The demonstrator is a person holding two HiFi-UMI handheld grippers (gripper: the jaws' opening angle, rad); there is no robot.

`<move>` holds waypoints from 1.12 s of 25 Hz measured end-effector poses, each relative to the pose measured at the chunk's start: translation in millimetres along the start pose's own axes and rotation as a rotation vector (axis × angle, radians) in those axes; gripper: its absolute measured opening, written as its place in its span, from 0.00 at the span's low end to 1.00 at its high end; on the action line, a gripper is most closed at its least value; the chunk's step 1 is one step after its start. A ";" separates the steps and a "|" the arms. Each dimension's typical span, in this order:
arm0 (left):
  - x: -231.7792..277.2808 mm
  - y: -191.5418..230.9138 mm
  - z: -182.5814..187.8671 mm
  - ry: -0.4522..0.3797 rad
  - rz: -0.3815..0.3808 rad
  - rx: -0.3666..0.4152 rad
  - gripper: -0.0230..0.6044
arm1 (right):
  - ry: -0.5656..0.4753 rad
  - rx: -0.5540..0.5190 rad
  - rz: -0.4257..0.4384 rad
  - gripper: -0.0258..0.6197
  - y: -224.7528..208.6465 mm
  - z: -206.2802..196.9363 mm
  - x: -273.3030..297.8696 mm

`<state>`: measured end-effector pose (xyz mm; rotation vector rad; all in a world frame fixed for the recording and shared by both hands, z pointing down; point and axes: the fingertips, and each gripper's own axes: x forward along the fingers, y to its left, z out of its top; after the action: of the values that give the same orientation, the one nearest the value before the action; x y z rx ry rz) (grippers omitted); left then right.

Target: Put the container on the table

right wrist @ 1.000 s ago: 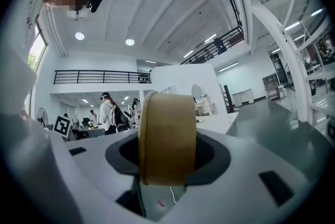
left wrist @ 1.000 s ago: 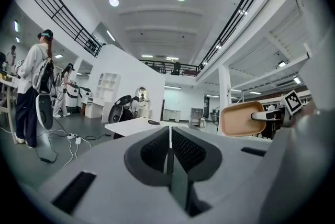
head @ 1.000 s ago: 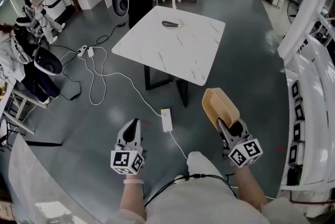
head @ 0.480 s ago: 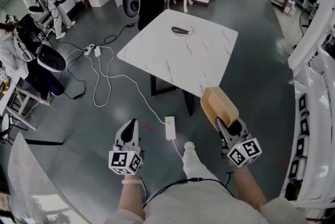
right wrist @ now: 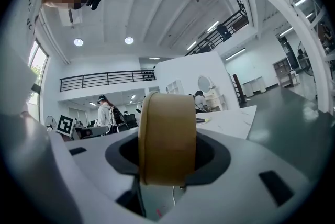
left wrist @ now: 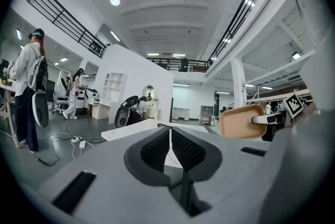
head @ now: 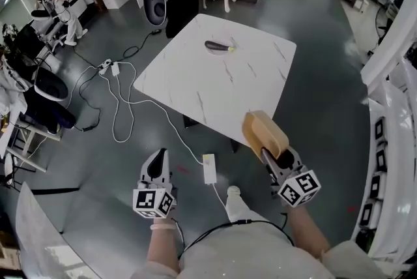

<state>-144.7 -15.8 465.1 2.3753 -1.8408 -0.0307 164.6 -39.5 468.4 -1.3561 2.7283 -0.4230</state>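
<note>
Container [head: 265, 134], tan and open-topped, is up in the air in the right gripper [head: 272, 155]. The jaws are clamped on its wall, held partly apart by it, and the tub stands on edge between them. It is not on the desk [head: 195, 85] yet.

Change over the last second: the person has walked in and the white marble desk is much closer. The container was well short of it over bare floor and is now right at the near corner in the head view.

Left gripper [head: 158, 163] is empty, jaws pressed together, carried alongside. A dark long thing [head: 218, 46] lies on the far side of the desk, well apart. A power strip [head: 208, 168] lies on the floor by the feet.

Judgement: the approach is nearly done. Still to do: reach over the edge, lower, release.
</note>
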 end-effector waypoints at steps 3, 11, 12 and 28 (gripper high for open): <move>26.7 3.0 2.9 0.002 0.004 0.006 0.06 | 0.008 0.016 0.004 0.35 -20.8 2.0 20.6; 91.7 6.7 6.8 0.000 0.025 0.019 0.06 | 0.028 0.031 0.057 0.35 -66.0 8.7 76.4; 97.5 5.5 7.2 0.000 0.022 0.017 0.06 | 0.030 0.031 0.062 0.35 -70.0 10.2 81.6; 167.4 0.8 10.8 0.028 -0.057 0.041 0.06 | 0.067 0.073 0.064 0.36 -108.7 8.1 123.3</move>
<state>-104.3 -178.5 465.7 2.4421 -1.7782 0.0346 174.9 -201.1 498.1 -1.2554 2.7708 -0.5672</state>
